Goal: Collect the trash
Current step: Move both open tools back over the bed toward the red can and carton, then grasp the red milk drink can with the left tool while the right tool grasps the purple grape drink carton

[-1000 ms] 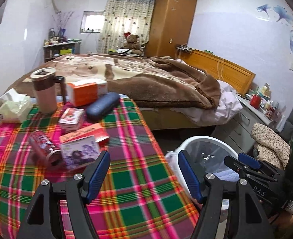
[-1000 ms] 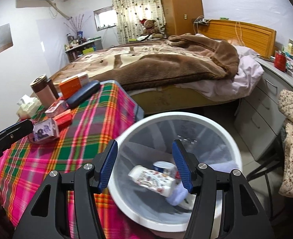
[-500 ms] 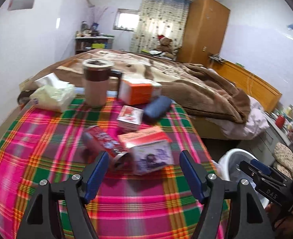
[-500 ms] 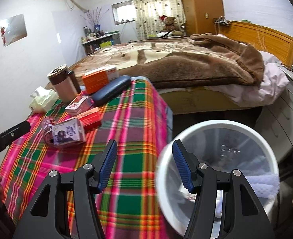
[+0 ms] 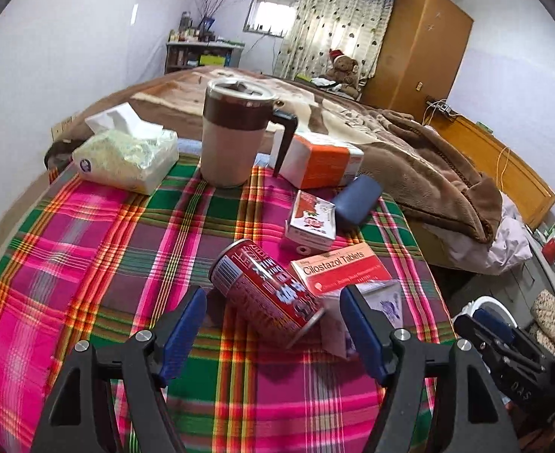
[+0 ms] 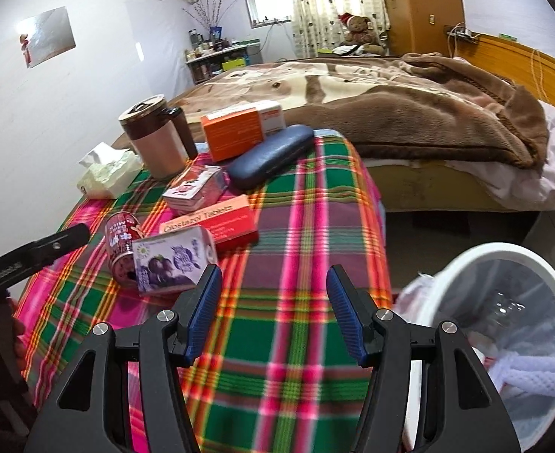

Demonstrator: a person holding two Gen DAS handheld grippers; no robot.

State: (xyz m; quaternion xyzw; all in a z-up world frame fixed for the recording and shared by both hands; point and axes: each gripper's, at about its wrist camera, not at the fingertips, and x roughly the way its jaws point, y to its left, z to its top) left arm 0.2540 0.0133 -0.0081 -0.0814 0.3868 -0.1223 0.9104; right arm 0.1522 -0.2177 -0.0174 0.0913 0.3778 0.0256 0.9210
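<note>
The red cylindrical drink can (image 5: pixel 268 296) lies on its side on the plaid-clothed table (image 5: pixel 88 249), directly ahead of the left hand-held gripper (image 5: pixel 273 324), between its spread, empty blue fingers (image 5: pixel 181 326). Its long axis runs diagonally, from far left to near right, so the jaws would likely need a slight twist to close across its round body. The purple grape-printed carton (image 6: pixel 173 260) touches the can's near-right end. The right hand-held gripper (image 6: pixel 273 315), also spread and empty, hovers over bare cloth nearer the white lined waste bin (image 6: pixel 504 264) at the right, so the left is closer.
</note>
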